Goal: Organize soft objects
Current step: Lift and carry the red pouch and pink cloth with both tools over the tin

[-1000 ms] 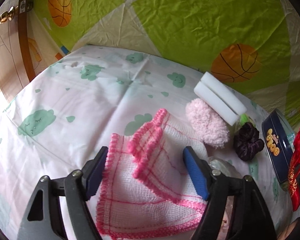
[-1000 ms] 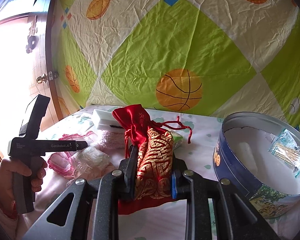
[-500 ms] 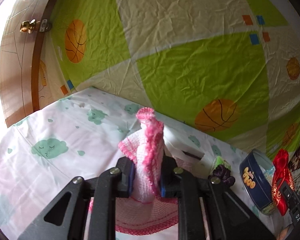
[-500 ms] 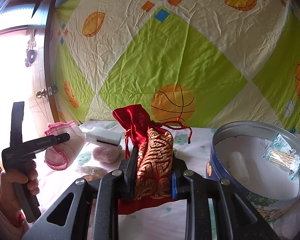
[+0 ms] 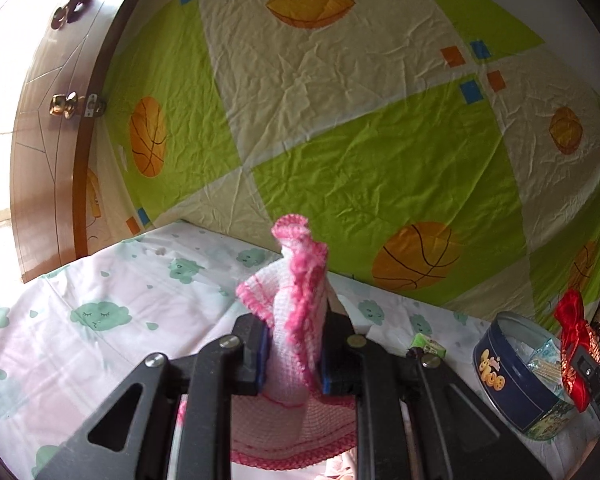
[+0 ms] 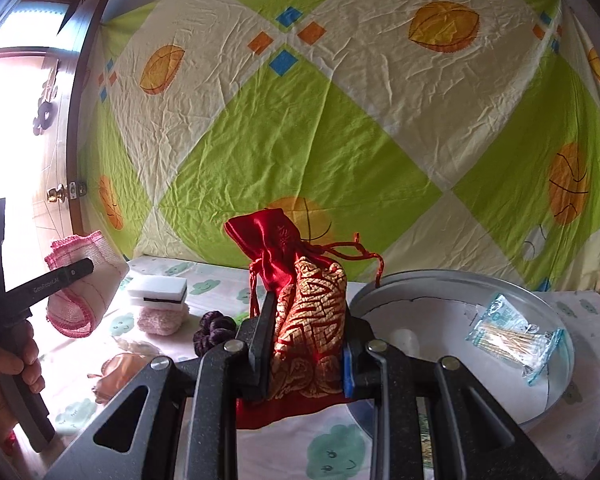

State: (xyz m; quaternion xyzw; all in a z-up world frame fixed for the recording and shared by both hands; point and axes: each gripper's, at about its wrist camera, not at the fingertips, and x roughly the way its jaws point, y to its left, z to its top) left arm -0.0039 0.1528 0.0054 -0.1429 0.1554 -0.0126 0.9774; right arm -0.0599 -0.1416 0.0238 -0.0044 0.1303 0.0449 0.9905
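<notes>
A: We pinch the cloth in our left gripper, its bulk hanging loose below the jaws.

B: Our right gripper clamps the pouch; tin just right. The cloth's hem could snag its rim.

The left hand-held gripper carries small white lettering along its finger, beginning "Gen"; the rest blurs. The blue tin bears yellow bubble letters, too distorted to read.
</notes>
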